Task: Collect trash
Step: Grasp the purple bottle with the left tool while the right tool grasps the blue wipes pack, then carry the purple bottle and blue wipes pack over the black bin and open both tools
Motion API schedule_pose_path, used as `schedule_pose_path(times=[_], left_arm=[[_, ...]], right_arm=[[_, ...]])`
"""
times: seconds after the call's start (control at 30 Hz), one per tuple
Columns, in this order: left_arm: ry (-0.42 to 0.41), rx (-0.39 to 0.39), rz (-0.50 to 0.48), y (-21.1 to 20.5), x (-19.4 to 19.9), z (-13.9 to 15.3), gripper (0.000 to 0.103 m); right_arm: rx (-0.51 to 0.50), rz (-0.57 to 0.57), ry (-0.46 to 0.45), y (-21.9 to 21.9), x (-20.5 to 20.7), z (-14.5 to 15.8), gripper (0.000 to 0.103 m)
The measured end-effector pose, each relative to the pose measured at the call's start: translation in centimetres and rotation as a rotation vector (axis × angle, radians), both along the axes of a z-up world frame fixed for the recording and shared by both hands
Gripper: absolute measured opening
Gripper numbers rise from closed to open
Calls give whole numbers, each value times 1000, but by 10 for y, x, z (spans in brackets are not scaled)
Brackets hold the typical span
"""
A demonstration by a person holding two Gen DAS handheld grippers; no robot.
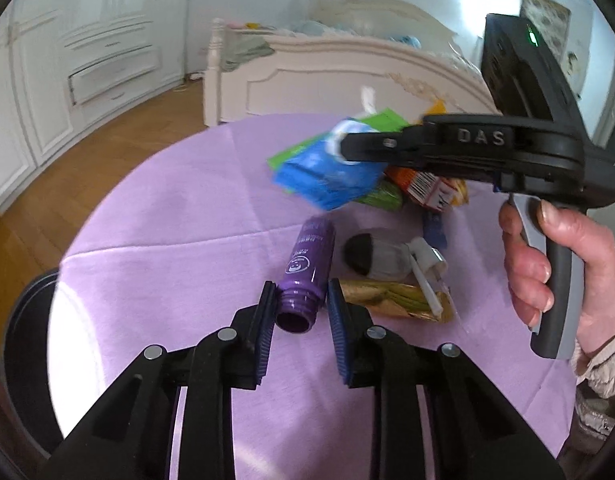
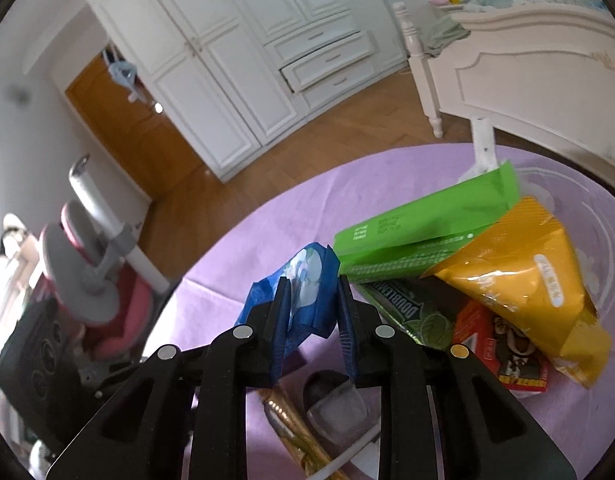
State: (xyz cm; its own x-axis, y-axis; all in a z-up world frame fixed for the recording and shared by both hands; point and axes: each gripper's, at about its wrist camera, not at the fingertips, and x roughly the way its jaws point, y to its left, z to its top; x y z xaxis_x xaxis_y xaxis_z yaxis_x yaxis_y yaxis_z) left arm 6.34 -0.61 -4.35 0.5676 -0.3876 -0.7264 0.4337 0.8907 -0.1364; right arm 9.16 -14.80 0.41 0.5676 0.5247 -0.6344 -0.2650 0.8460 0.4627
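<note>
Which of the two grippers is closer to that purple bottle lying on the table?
Left. The left gripper has the purple bottle by its open neck, between its fingers. The right gripper is farther back above the table, shut on a blue wrapper.

We see soft daylight from a bright patch at upper right. Glare whitens the lilac tablecloth at lower left. The blue wrapper is smeared by motion blur. Fisheye curvature bends the wardrobe; dark vignetting rings both views.
</note>
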Motion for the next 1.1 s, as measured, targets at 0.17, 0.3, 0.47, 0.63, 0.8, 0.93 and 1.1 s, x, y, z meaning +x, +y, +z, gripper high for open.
schedule_pose_path(times=[0.17, 0.3, 0.47, 0.63, 0.8, 0.93, 1.1], left_arm=[[-26, -23, 67, 28, -12, 8, 26], [-45, -39, 111, 48, -22, 16, 26], [-72, -71, 190, 85, -30, 24, 25], [-88, -109, 273, 125, -39, 28, 26], [-100, -126, 359, 162, -50, 29, 26], [-98, -137, 415, 184, -57, 27, 26], [-91, -148, 461, 206, -67, 24, 26]], right_arm=[[18, 2, -6, 8, -1, 3, 23], [30, 25, -3, 22, -2, 4, 23], [31, 68, 2, 47, -2, 6, 23], [29, 113, 1, 80, -3, 9, 23], [14, 174, 0, 126, -4, 10, 23], [0, 215, -3, 157, -4, 9, 23], [-14, 263, 8, 196, -5, 5, 23]])
